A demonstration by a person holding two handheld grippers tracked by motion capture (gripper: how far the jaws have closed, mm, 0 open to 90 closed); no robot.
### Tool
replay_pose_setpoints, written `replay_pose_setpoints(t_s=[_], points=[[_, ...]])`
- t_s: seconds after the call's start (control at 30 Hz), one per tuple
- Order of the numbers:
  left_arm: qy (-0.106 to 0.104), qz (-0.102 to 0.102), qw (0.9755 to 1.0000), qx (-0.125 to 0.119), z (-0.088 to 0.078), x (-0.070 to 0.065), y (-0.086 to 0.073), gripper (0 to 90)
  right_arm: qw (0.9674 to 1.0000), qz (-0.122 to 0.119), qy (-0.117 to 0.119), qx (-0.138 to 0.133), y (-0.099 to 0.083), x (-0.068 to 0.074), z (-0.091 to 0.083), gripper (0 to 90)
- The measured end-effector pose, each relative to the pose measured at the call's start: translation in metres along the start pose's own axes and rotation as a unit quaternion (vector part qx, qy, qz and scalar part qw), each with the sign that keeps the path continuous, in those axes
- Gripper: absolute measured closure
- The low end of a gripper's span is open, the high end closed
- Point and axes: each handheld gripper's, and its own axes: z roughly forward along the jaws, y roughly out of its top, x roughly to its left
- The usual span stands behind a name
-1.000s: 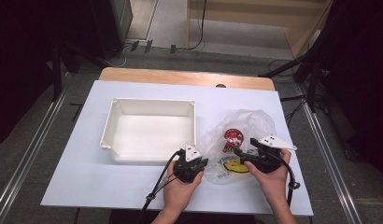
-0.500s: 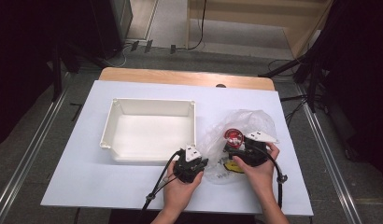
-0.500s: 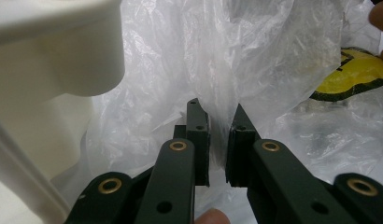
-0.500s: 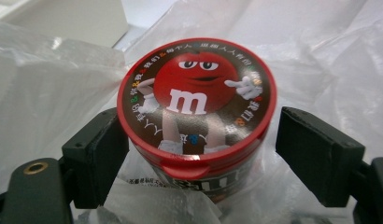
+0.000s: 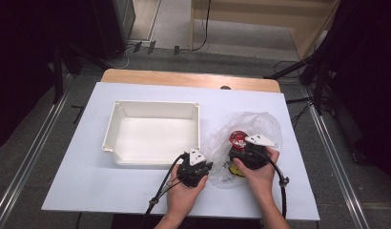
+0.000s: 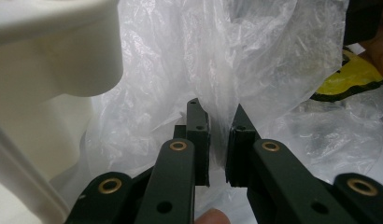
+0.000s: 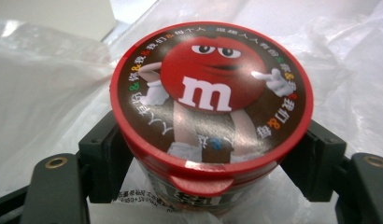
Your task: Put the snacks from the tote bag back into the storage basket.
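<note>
Left hand-held gripper (image 6: 219, 140) pinches a fold of the crinkled clear plastic bag (image 6: 236, 60); right hand-held gripper (image 7: 213, 154) clamps the round red-lidded candy tub (image 7: 211, 100) on the white worktop (image 5: 88, 176), beside the white rectangular tray (image 5: 155, 107).

So the tray (image 5: 155, 138) sits left of centre on the table (image 5: 88, 186), with the plastic bag (image 5: 260, 124) just to its right. The candy tub (image 5: 239, 139) stands in the bag. Left gripper (image 5: 203, 168) is at the tray's near right corner, touching the bag's edge; right gripper (image 5: 241, 151) sits just behind the tub, jaws either side of it.
</note>
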Motion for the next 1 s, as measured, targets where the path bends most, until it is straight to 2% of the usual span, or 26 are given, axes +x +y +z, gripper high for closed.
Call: replay_pose_setpoints(t_s=[0.07,0.17,0.4,0.57,0.67,0.77,0.83,0.93,1.0], points=[[0.0,0.0,1.0,0.0,0.0,0.0,0.0,83.7,0.9999,0.011,0.011,0.0,0.001,-0.003,-0.002,25.5],[0.0,0.002,1.0,0.001,0.0,0.0,0.0,83.6,1.0,0.003,0.006,-0.001,0.002,-0.002,-0.006,25.6],[0.001,0.001,1.0,0.0,0.0,-0.001,0.0,83.6,0.9995,0.001,0.023,-0.02,0.009,-0.002,-0.021,25.6],[0.004,0.014,0.9999,-0.008,-0.002,-0.003,-0.001,82.2,0.9991,0.006,0.031,-0.03,0.015,-0.004,-0.033,25.6],[0.002,0.007,0.9999,-0.014,-0.002,-0.002,-0.001,80.9,0.9988,0.004,0.036,-0.034,0.019,-0.005,-0.039,25.6],[0.011,0.015,0.9995,-0.026,-0.004,-0.004,-0.002,74.8,0.9985,0.004,0.04,-0.037,0.023,-0.005,-0.045,25.6],[0.009,0.019,0.9993,-0.03,-0.005,-0.005,-0.002,72.3,0.9984,0.005,0.042,-0.037,0.024,-0.005,-0.047,25.6],[-0.011,0.006,0.9991,-0.041,-0.009,-0.002,-0.003,66.7,0.9983,0.001,0.043,-0.038,0.026,-0.004,-0.05,25.6],[-0.02,0.007,0.9988,-0.043,-0.012,-0.001,-0.003,61.6,0.9982,0.001,0.045,-0.039,0.027,-0.004,-0.051,25.6]])
